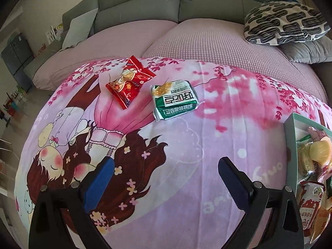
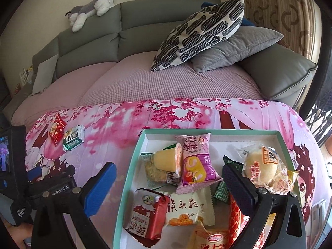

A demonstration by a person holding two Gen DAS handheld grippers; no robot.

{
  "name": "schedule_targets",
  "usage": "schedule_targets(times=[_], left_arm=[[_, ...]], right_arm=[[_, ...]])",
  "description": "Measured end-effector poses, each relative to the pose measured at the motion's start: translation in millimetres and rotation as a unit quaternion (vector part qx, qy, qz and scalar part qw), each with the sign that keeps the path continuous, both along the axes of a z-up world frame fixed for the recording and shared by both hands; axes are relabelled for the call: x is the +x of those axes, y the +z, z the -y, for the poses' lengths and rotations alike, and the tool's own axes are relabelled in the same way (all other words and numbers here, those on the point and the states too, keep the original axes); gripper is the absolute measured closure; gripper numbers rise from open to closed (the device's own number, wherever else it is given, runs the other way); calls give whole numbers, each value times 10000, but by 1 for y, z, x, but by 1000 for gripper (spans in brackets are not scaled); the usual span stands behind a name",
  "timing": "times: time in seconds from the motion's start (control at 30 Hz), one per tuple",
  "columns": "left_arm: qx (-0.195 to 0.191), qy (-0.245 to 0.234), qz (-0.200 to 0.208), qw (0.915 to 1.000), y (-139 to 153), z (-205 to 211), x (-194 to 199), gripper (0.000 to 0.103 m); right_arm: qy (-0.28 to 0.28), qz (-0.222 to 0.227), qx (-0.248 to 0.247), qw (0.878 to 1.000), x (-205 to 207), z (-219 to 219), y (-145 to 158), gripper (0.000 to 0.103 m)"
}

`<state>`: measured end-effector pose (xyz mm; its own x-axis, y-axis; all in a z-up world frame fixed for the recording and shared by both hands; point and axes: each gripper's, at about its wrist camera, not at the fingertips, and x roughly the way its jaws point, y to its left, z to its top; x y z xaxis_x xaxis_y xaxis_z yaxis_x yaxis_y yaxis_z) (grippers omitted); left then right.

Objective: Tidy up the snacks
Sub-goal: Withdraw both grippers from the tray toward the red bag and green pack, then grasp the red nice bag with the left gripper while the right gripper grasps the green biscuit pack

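Note:
A red snack packet (image 1: 129, 81) and a green-and-white snack packet (image 1: 175, 99) lie side by side on the pink cartoon-print cloth (image 1: 228, 137). They also show far left in the right wrist view: the red packet (image 2: 56, 131), the green packet (image 2: 73, 138). My left gripper (image 1: 164, 166) is open and empty, well short of them. A teal-rimmed box (image 2: 128, 178) holds several wrapped snacks, among them a pink roll packet (image 2: 196, 164). My right gripper (image 2: 169, 170) is open and empty above the box. The box edge (image 1: 289, 132) shows at right in the left wrist view.
A grey sofa (image 2: 93, 41) with a pink cover stands behind the cloth. A black-and-white patterned pillow (image 2: 203, 33) and a grey pillow (image 2: 238, 45) lie at its right. A plush cat (image 2: 91, 8) rests on the sofa back. The other hand-held unit (image 2: 18, 166) is at far left.

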<state>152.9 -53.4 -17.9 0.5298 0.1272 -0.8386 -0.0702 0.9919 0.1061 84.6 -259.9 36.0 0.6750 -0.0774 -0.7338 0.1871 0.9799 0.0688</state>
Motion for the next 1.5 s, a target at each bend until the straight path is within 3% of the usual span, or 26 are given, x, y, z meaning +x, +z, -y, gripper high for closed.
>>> schedule_targets(times=[0.53, 0.97, 1.27, 1.5], left_arm=[[67, 538, -123, 9985, -13, -71, 26, 3], [-273, 833, 17, 9961, -15, -115, 46, 3], [-539, 574, 134, 9968, -4, -138, 80, 3], [-192, -362, 130, 9991, 1, -124, 115, 3]], right_arm=[[479, -351, -400, 9974, 35, -76, -31, 0], [667, -396, -544, 9955, 63, -115, -43, 0], [900, -262, -282, 9952, 104, -144, -40, 0], [1437, -363, -217, 9887, 136, -179, -56, 0]])
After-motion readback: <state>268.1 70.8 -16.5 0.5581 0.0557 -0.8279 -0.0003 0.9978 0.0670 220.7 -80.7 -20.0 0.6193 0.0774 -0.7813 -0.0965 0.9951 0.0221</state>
